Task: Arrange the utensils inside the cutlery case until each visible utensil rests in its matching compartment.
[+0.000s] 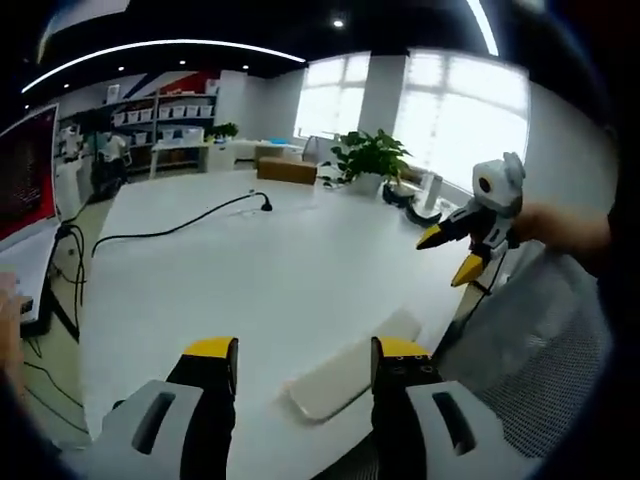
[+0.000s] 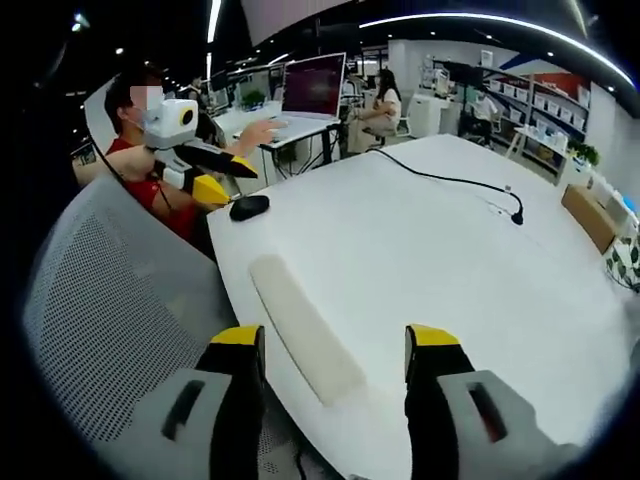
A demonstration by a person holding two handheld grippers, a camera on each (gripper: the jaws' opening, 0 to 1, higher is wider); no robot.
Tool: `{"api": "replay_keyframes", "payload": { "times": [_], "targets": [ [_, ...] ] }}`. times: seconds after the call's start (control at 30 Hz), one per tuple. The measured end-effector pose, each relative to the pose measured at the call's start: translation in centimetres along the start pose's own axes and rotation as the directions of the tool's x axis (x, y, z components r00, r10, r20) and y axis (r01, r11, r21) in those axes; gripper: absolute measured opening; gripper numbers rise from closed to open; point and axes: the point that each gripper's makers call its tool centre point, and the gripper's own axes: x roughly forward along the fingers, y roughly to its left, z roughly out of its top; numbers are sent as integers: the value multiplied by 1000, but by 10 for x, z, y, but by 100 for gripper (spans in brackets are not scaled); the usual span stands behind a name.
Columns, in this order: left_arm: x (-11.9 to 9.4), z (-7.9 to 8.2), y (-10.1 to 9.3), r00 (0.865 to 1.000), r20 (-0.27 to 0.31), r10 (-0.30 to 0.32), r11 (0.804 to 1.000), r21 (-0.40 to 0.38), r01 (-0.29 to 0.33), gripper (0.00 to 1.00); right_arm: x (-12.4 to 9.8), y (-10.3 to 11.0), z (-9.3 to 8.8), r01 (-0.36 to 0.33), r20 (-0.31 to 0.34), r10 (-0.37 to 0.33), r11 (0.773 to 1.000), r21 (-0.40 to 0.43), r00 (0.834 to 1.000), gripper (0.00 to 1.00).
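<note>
Left claw (image 1: 303, 362) is hovering spread wide over the near edge of the white tabletop (image 1: 260, 270), yellow tips apart and pinching nothing, and the closed white cutlery case (image 1: 352, 368) is lying between them, just past the tips, near the tabletop's edge. Over in the right gripper view, the right claw (image 2: 338, 348) is also gaping open and empty, with that same long cutlery case (image 2: 303, 327) stretching away between its tips. The other claw (image 2: 222, 178) is showing at upper left, jaws parted, beside a black mouse (image 2: 249, 207). A grey mesh chair (image 2: 110, 300) is sitting at the edge, and a black cable (image 2: 455, 182) is trailing across the far surface.
</note>
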Motion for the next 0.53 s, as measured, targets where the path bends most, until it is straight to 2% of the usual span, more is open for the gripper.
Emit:
{"api": "replay_keyframes", "payload": {
  "times": [0.23, 0.53],
  "targets": [
    [-6, 1, -5, 1000, 6, -6, 1000, -6, 6, 55, -3, 5, 4, -8, 24, 8, 1000, 4, 1000, 54],
    [-9, 1, 3, 1000, 5, 15, 1000, -3, -15, 55, 1, 5, 0, -16, 2, 16, 1000, -8, 1000, 53]
  ]
}}
